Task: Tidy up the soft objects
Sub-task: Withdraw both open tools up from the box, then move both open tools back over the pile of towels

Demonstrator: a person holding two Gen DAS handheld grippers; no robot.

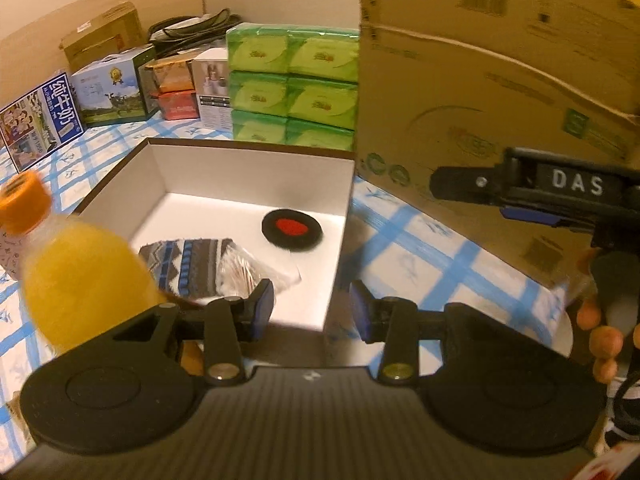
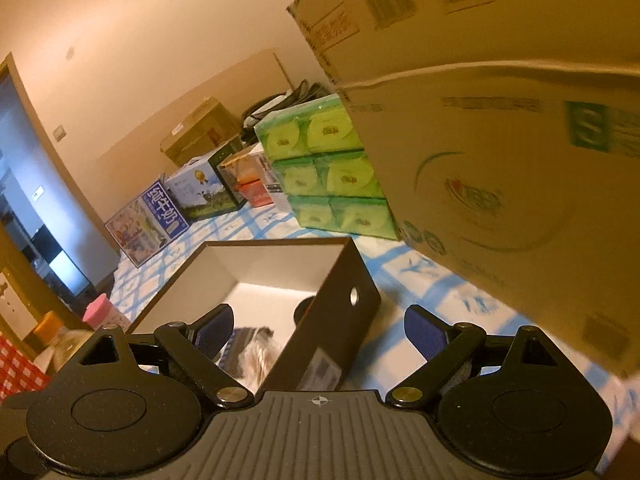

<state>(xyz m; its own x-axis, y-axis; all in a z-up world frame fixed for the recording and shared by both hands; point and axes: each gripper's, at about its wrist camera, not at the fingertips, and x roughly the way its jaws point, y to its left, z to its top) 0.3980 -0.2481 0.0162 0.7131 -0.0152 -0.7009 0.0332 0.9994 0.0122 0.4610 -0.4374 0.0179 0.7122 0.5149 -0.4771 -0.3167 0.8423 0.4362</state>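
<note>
My left fingers and right fingers gape, holding nothing, above the rectangular white-lined box containing a knitted patterned cloth, crinkly plastic packet and round black-red pad.

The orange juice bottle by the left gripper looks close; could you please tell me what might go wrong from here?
1. The juice bottle stands right beside the left gripper; a sideways move could topple it.
2. The big cardboard carton looms close beside the right gripper, which could bump it.
</note>
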